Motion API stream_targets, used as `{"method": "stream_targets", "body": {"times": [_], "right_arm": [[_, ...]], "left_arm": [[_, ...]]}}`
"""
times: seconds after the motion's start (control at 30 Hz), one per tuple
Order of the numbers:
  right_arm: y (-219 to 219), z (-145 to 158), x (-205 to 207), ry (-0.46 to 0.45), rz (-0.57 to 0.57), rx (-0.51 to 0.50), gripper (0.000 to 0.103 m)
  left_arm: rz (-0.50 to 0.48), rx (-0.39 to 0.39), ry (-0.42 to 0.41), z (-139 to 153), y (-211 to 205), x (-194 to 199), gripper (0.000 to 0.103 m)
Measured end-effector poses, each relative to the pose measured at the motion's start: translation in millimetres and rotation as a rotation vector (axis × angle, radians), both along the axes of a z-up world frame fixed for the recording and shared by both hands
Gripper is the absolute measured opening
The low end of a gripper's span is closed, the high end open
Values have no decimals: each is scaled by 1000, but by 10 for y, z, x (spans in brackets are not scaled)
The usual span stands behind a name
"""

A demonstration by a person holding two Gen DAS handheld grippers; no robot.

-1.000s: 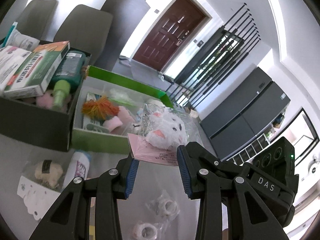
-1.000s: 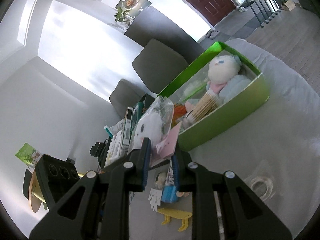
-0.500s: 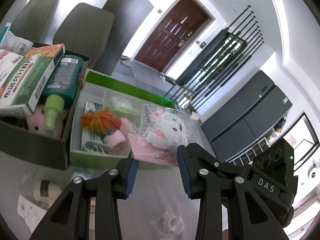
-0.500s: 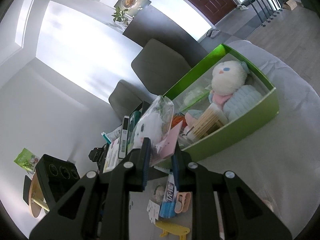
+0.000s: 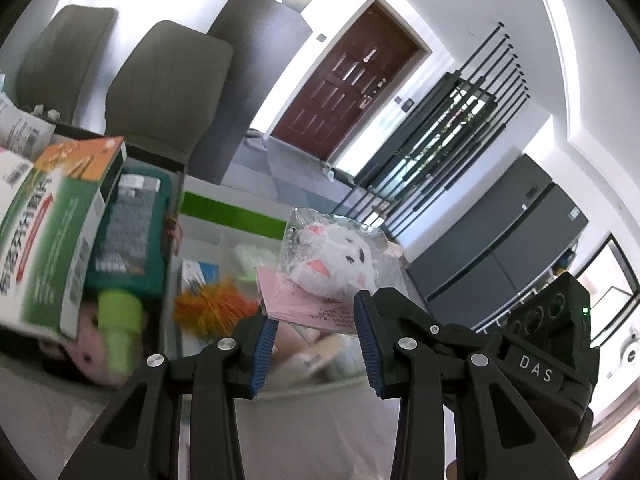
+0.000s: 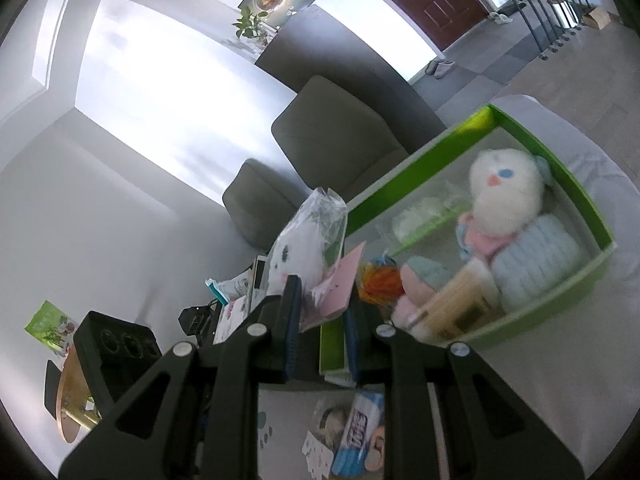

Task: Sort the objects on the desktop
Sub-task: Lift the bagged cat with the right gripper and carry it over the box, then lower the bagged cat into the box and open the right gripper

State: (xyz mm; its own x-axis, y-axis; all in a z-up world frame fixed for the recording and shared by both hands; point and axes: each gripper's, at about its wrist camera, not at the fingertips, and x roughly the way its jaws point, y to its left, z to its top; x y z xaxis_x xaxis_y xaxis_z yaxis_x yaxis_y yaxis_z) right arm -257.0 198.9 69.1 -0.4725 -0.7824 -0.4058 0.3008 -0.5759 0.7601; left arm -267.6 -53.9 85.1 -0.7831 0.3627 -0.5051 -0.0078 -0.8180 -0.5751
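A white plush toy in a clear bag with a pink card [image 5: 326,264] hangs in the air over the green box [image 5: 232,210]. My left gripper [image 5: 314,344] is shut on the bag's pink card. My right gripper [image 6: 320,320] also pinches the same bagged plush toy [image 6: 304,248] by its card, just left of the green box [image 6: 560,320]. That box holds a white doll, a blue knitted item, an orange fuzzy ball and a wooden piece.
A dark box [image 5: 120,248] left of the green one holds a green-and-orange carton, a teal bottle and a pink plush. Small packets [image 6: 356,428] lie on the grey table [image 6: 580,400] in front. Two grey chairs [image 5: 168,88] stand behind.
Both grippers have carried the bagged plush toy closer to and over the green box. The loose items on the table have slid out of the left wrist view.
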Motion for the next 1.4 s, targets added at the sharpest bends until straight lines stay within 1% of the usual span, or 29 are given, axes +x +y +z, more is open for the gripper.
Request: {"method": "stream_targets", "body": {"times": [0.13,0.33,0.47,0.63,0.7,0.83,0.87,0.93,0.97,1.0,1.03,1.07,1.1,1.13,1.23,1.3,1.4], "right_arm": [[-147,-59,-204,-16,18,-3,20],[-378,-183,-543,-49,42,5,20],[-405,-260,-642,-69,46,19,20],[-319,-333,-688,-93,33,21,20],[-306,-370,-702,-105,37,7,20],[-360,-478,-757,-135,51,-49,20],[-376,-511,-773,-146,50,-62,22],[-390,-537,-779,-161,33,-50,26],[-401,-547,-780,-170,25,-41,44],[-385,-542,-777,-163,20,-55,62],[-374,-528,-777,-160,15,-60,73],[-343,-518,-766,-161,-1,-56,84],[-307,-510,-755,-159,-19,-55,85],[-274,-504,-751,-155,-29,-55,85],[-215,-530,-775,-171,-41,-80,85],[-209,-542,-785,-175,-44,-81,85],[-217,-542,-789,-180,-44,-85,85]], "left_arm": [[24,6,-12,-76,-123,-164,39],[71,-45,-37,-172,-198,-403,39],[82,-96,-55,-242,-124,-436,39],[81,-133,-58,-260,-29,-419,39],[96,-168,-59,-247,7,-410,39],[155,-290,-58,-222,73,-367,39],[152,-306,-62,-244,76,-363,39],[156,-330,-77,-259,93,-351,39],[162,-343,-81,-256,96,-337,39],[170,-354,-84,-252,91,-317,39],[179,-364,-86,-241,78,-295,39],[184,-366,-91,-233,59,-285,43],[182,-354,-94,-224,25,-261,44],[174,-336,-86,-206,-2,-240,48],[170,-309,-73,-144,-34,-209,49],[185,-326,-66,-103,-28,-176,49],[184,-292,-48,-43,-72,-137,50]]}}
